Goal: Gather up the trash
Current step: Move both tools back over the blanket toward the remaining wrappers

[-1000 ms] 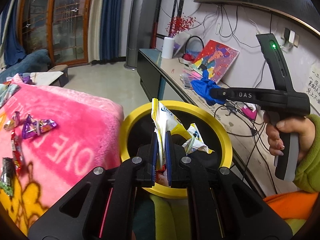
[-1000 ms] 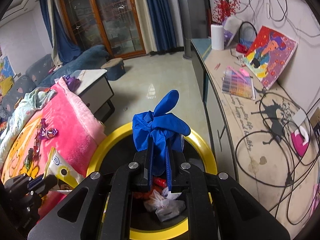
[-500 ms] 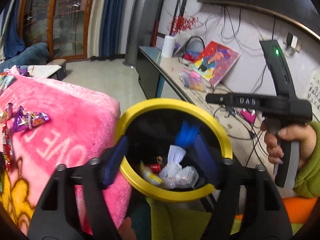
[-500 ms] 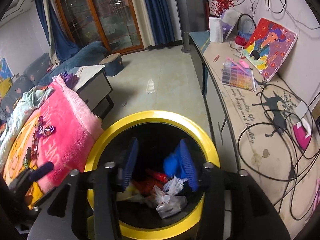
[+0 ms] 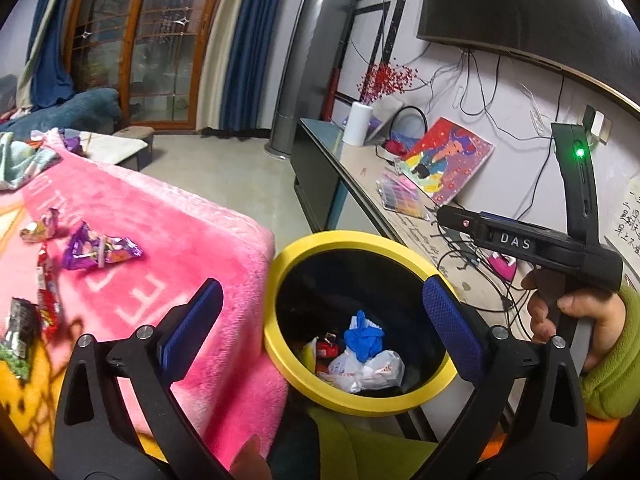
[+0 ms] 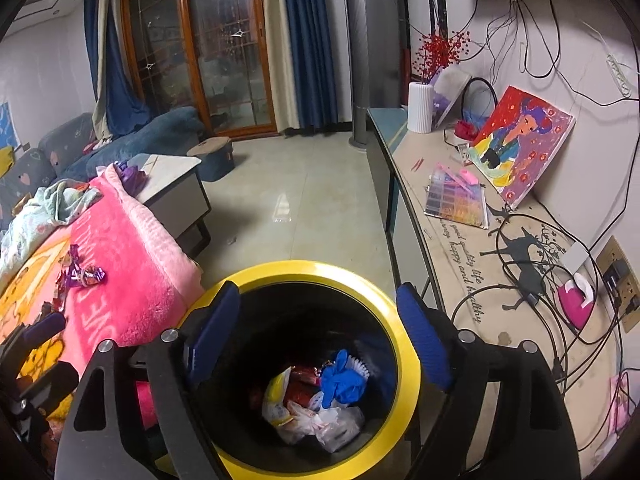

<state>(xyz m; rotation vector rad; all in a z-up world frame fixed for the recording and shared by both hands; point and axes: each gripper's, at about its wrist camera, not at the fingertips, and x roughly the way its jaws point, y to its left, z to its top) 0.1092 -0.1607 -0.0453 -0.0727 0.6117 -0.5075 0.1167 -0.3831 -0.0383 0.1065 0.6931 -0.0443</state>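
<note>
Yellow-rimmed bin (image 6: 408, 344) is sitting right under both grippers, with the blue glove (image 6: 342, 380) and bags lying at the bottom, so I'd say we're between pickups. Left gripper (image 5: 320, 320) and right gripper (image 6: 318, 334) are both hanging wide apart, gripping nothing. Next up is probably reaching left for the purple wrapper (image 5: 100, 248) lying on the pink blanket (image 5: 180, 240).

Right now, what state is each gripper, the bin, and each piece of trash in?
left gripper: open, empty, above the bin.
right gripper: open, empty, over the bin.
yellow-rimmed bin: uncovered, partly filled.
blue glove: crumpled, lying in the bin.
yellow snack bag: lying in the bin.
purple wrapper: uncollected, on the pink blanket.
</note>
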